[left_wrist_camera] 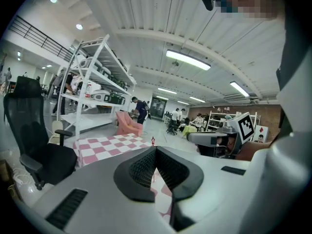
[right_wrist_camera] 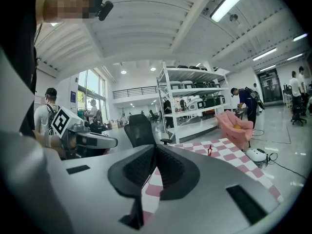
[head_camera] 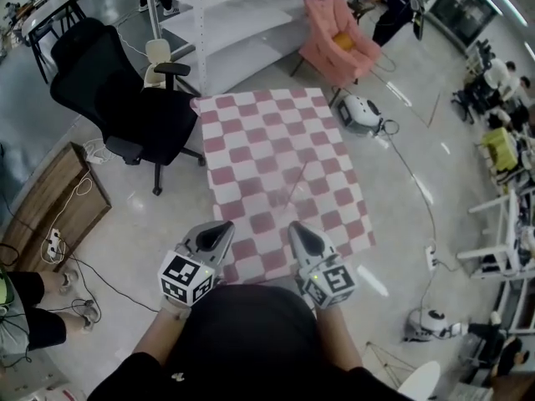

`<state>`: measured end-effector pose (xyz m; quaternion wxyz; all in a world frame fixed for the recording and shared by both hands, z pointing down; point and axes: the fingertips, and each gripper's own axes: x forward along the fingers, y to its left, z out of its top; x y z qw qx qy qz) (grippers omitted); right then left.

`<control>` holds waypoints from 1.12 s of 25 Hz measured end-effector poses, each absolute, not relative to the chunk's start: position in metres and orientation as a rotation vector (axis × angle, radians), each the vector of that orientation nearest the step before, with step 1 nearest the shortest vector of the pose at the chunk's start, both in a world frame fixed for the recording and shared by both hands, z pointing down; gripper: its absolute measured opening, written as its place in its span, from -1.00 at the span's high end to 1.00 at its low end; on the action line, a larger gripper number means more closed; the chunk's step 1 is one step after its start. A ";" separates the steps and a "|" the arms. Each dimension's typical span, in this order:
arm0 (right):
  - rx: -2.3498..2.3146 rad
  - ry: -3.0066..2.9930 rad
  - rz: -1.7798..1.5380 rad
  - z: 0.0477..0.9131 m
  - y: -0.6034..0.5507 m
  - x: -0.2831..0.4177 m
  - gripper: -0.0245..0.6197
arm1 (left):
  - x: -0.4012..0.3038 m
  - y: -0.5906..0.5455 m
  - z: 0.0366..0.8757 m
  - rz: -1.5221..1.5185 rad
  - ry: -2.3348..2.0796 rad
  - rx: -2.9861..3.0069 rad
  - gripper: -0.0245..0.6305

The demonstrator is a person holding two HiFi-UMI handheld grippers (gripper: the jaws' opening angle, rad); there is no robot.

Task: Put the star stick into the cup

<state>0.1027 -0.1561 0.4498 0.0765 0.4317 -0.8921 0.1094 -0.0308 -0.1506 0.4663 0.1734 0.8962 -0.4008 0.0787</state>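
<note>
A pink-and-white checkered mat lies on the floor ahead of me. A thin star stick stands on it; its small red star top shows in the left gripper view and in the right gripper view. I make out no cup in any view. My left gripper and right gripper hover side by side over the mat's near edge, close to my body and well short of the stick. The jaws of both meet at the tips with nothing between them.
A black office chair stands at the mat's left edge. A white shelf rack and a pink armchair stand beyond it. A white machine with a cable lies at the far right corner. A wooden board lies left.
</note>
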 end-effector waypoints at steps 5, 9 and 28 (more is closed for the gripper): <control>1.290 -2.675 0.307 0.454 -0.142 0.098 0.84 | -0.027 -0.143 0.465 0.219 -1.111 2.568 0.80; 1.282 -2.682 0.344 0.460 -0.136 0.097 0.84 | -0.023 -0.136 0.467 0.217 -1.097 2.573 0.81; 1.299 -2.697 0.396 0.459 -0.141 0.101 0.86 | -0.026 -0.134 0.470 0.200 -1.121 2.546 0.80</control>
